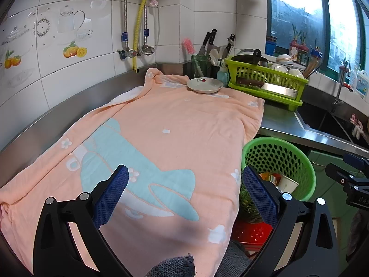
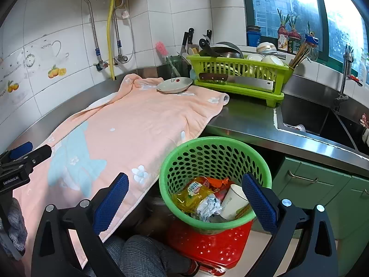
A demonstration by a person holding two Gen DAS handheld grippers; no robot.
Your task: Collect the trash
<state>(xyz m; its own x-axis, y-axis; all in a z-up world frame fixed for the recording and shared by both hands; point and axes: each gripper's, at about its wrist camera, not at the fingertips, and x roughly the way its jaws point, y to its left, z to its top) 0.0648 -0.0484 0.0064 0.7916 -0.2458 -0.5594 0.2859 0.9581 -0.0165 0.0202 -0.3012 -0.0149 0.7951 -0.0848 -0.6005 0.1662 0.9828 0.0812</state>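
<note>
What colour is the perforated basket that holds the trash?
The trash basket is bright green, standing on a red stool; the right wrist view shows it best.

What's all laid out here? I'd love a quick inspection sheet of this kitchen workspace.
Surface: steel counter, mostly under a peach towel.
Job's things: green basket holding a paper cup, yellow wrapper, crumpled paper.
Clutter: plate on the towel; dish rack with cleaver.
Grippers: left gripper and right gripper open, empty.
Cables: nothing seen; wall hoses only.
Surroundings: sink, window, red stool.
</note>
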